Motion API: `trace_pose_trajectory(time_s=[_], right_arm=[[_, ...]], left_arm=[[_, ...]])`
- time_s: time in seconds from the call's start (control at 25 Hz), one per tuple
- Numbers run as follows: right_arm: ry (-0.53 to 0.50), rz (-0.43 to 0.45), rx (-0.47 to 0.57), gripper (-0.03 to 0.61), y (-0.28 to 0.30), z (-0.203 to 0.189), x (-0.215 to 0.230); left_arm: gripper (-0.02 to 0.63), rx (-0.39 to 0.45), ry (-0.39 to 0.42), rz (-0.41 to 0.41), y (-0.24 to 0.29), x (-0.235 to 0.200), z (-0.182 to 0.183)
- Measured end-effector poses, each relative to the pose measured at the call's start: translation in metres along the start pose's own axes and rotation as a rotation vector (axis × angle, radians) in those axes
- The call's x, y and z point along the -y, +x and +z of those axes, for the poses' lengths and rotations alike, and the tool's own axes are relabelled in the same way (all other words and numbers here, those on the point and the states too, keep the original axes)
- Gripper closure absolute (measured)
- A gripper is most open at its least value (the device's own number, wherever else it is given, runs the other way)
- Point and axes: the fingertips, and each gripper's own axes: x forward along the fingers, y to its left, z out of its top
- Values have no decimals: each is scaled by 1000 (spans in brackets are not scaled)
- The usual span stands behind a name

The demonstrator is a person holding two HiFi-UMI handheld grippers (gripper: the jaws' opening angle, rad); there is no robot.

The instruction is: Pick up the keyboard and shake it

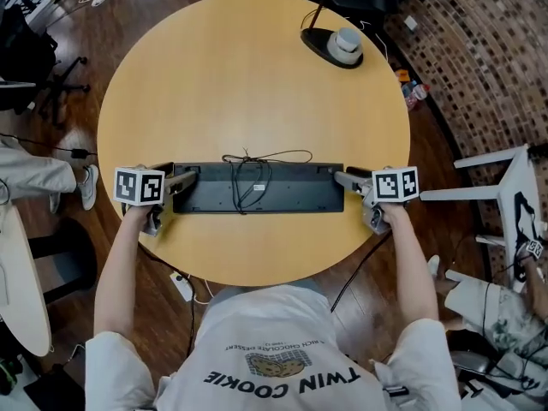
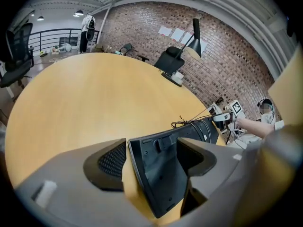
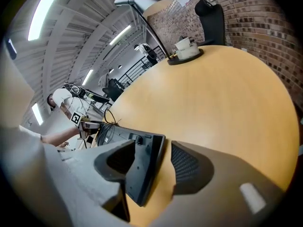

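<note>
A black keyboard lies underside up on the round wooden table, its cable looped around its middle. My left gripper is at the keyboard's left end and my right gripper is at its right end. In the left gripper view the keyboard's end sits between the open jaws of the left gripper, with a gap showing beside one pad. In the right gripper view the other end stands between the open jaws of the right gripper, clear of the outer pad.
A black desk lamp base with a white object on it stands at the table's far right. A white chair is on the floor to the right, a black office chair to the left, and a power strip under the near edge.
</note>
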Motion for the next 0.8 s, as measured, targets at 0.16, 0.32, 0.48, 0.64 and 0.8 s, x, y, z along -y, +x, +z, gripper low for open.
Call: trace_pose_trajectory(time_s=[0.16,0.32,0.48,0.64,0.8], right_arm=[[21,-1,-33,344,7,7,0],[32,-66,-56,344,15,11,-6],[16,-145,-73,344,24,12,-7],[15,-142,-72,345,21,13,-6],[1,-147,-18,348,22,13,-6]], left_arm=[[268,-17,-21,7,11,0,0],[270,-13,-62,34,12,2,0],[279,-5,-101,75,8,-5,2],[309,4,-93,84,4,-5,4],[321,41,-67,108,-1,-4,4]])
